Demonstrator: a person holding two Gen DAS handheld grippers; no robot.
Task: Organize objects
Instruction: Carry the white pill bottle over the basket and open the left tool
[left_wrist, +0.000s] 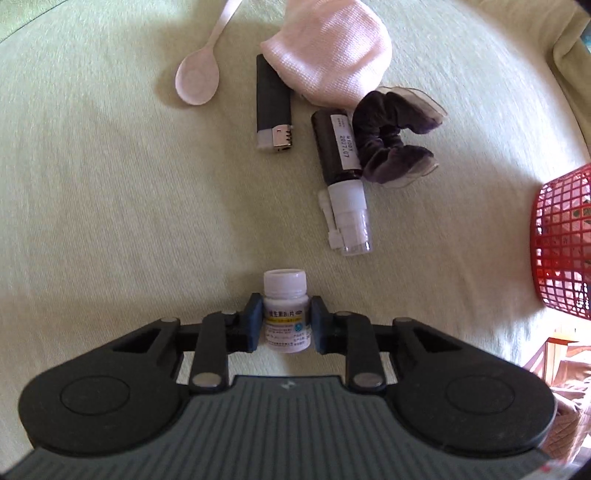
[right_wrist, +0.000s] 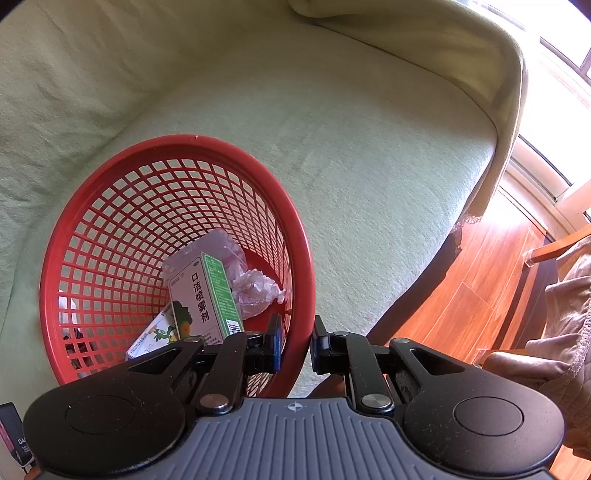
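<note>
Left wrist view: white pill bottle (left_wrist: 285, 314) seen between pads of left hand-held gripper (left_wrist: 284, 322), jaws narrowed onto its sides, bottle upright on green sofa cushion (left_wrist: 110, 221). Spoon (left_wrist: 197, 75), lighter (left_wrist: 273, 103), spray bottle (left_wrist: 340, 177), dark scrunchie (left_wrist: 395, 136), pink cloth (left_wrist: 328, 51) left lying beyond. Step judged: pill bottle pickup

Right wrist view: right hand-held gripper (right_wrist: 296, 345) clamped on rim of red basket (right_wrist: 177, 142), basket tilted; spray box (right_wrist: 205, 295) inside. Next move judged: bottle to be lifted, carried into basket
</note>
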